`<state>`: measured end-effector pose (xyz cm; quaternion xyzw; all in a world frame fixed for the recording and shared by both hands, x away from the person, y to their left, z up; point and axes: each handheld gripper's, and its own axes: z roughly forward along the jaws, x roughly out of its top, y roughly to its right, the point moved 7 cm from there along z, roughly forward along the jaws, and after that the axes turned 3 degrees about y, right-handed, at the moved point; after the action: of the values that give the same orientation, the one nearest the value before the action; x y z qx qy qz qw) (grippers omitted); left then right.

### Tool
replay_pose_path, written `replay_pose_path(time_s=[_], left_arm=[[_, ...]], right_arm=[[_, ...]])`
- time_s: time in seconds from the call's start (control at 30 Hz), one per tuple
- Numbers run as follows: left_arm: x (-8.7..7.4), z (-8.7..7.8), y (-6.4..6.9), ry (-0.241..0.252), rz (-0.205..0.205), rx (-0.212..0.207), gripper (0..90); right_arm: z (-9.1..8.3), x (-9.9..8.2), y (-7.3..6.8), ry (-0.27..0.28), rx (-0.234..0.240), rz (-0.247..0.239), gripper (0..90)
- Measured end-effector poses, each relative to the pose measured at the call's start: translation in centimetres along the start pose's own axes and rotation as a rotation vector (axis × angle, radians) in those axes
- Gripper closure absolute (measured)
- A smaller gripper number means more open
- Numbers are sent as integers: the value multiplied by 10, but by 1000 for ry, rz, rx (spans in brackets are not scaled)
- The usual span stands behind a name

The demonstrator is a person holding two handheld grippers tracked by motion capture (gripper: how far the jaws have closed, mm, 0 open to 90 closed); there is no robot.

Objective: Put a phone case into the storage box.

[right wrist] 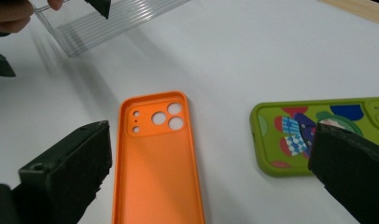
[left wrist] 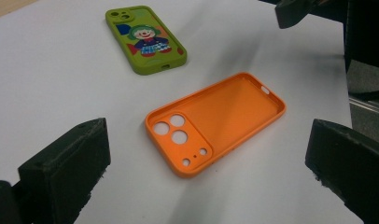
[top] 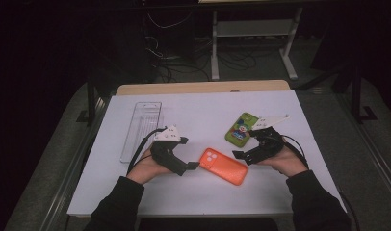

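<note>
The left gripper and right gripper are held wide open, nothing gripped, flanking the orange phone case. The case lies hollow side up mid-table, its long axis running from 10 to 4 o'clock. A clear tray lies at 10 o'clock, a green phone case at 1 o'clock.

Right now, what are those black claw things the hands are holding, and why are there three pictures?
A person sits at a white table holding a pinching tool in each hand: the left gripper and the right gripper. Both are open and hold nothing. One picture comes from a camera above the table. The other two come from small cameras riding on each gripper, looking along its black jaws. On the table lie an orange phone case, hollow side up, a green phone case with a cartoon clown, and a clear plastic tray.
</note>
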<state>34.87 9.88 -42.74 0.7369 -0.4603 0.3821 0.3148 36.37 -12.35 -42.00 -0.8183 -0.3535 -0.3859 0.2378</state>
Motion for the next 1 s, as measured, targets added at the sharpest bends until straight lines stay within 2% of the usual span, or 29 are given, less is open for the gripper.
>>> replay_pose_path(time_s=[0.17,0.2,0.43,0.77,0.8,0.9,1.0], left_arm=[[1,0,1,-1,-3,-11,0],[0,0,1,-4,-1,-9,0],[1,0,-1,-3,2,-2,0],[1,0,0,2,-7,-2,0],[1,0,0,2,-6,-3,0],[1,0,0,2,-4,-4,0],[2,0,0,-1,-1,-4,0]], right_arm=[[7,6,-2,-13,14,7,0],[11,8,-1,-24,11,-13,0],[23,12,-6,-56,30,-38,0],[36,9,-16,-127,52,-56,0],[37,8,-16,-133,52,-69,0],[38,6,-18,-150,54,-65,0],[41,0,-22,-190,51,-74,0]])
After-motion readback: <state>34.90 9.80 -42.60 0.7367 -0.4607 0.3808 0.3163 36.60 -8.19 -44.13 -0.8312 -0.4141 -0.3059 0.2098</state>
